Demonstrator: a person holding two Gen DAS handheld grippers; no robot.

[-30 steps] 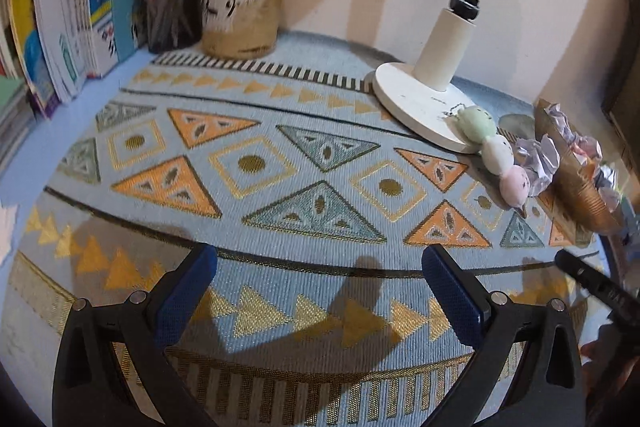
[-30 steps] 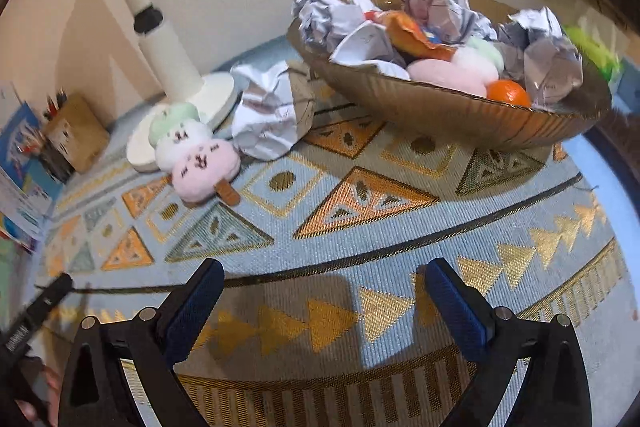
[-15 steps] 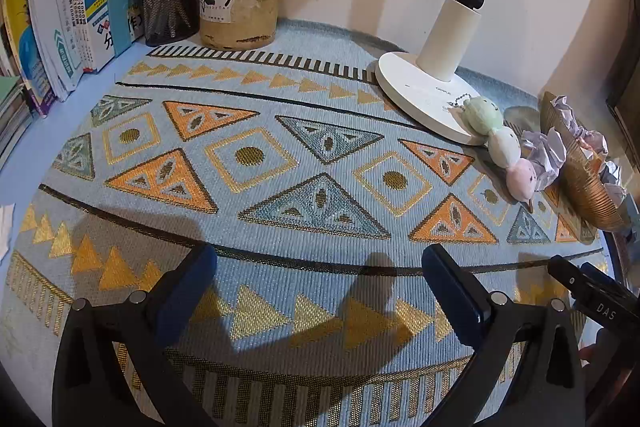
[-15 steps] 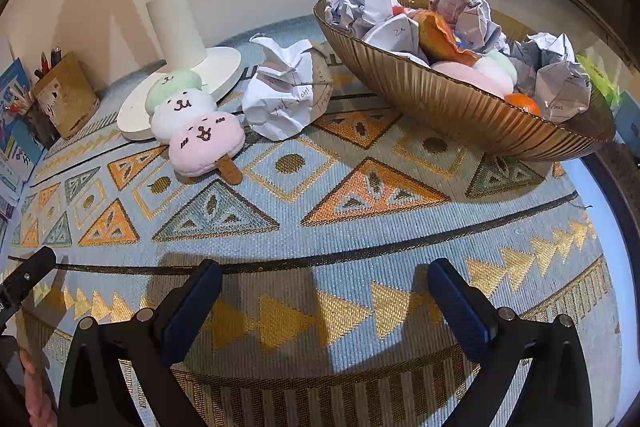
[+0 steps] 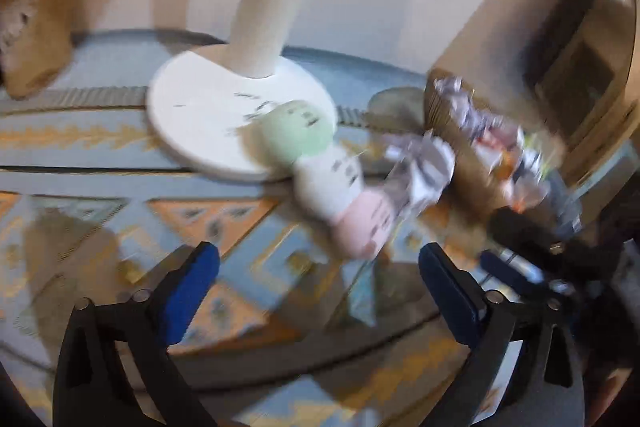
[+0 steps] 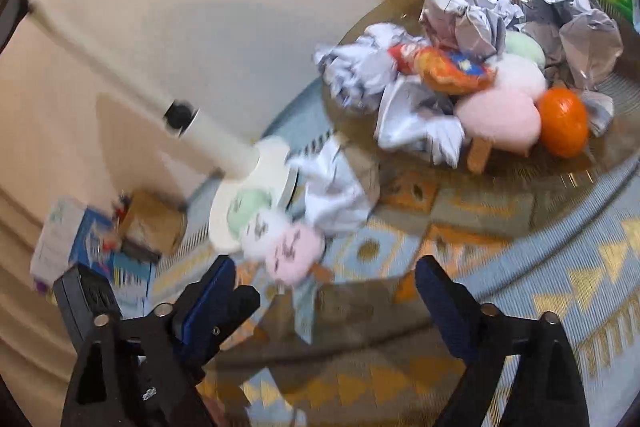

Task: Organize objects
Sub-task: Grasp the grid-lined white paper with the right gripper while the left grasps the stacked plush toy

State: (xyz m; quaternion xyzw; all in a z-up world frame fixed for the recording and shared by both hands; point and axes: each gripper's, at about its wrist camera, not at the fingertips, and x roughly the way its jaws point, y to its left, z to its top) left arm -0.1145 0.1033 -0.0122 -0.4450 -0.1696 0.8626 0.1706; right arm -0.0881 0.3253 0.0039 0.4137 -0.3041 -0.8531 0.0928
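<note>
While both views are motion-blurred, the left claw and right claw each stand spread apart and empty above the patterned mat. A three-ball plush skewer lies against the lamp base, beside a crumpled paper ball near the filled bowl.

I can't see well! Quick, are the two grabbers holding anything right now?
Left gripper: open, holding nothing.
Right gripper: open, holding nothing.

Heavy motion blur is smearing both fisheye views; warm indoor light is casting soft shadows, edges bending darkly.
</note>
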